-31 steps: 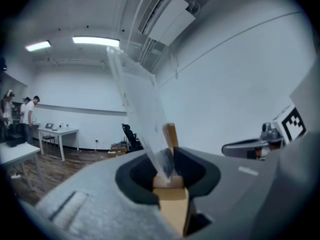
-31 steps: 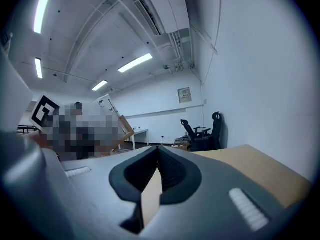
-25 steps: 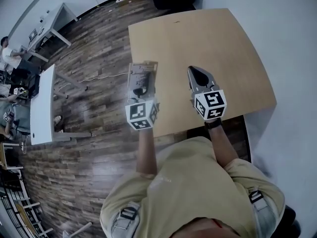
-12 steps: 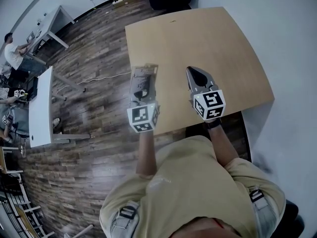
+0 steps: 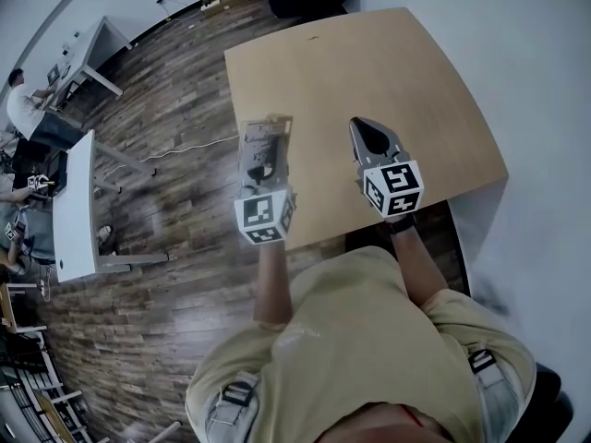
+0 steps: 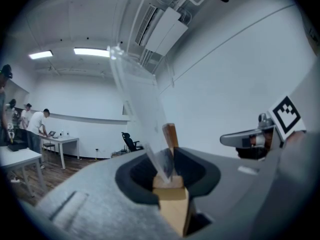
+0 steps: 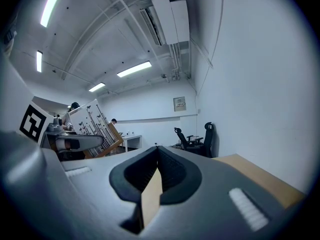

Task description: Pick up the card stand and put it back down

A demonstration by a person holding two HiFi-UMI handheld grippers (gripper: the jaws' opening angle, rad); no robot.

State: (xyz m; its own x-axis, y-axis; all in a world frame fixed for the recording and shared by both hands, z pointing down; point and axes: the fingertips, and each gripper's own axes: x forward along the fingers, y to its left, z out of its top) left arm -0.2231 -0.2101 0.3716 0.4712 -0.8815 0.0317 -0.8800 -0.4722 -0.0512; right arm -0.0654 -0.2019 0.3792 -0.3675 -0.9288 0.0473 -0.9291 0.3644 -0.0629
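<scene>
Wood-and-acrylic card stand (image 6: pixel 139 101) is leaning tilted, held over the table's (image 5: pixel 369 63) left edge | left gripper (image 5: pixel 263 161) is clamping its wooden base | right gripper (image 7: pixel 157 170) is hovering beside it, 2 jaws pressed together, empty

Dk wood-plank floor (image 5: pixel 175 109), white walls (image 7: pixel 250 84). Tan table (image 5: pixel 369 63) by wall; white desk (image 5: pixel 74 206) at L. Strip lights (image 7: pixel 134 69) on, AC unit (image 7: pixel 172 14) overhead, blk office chairs (image 7: pixel 207 136) at back.
</scene>
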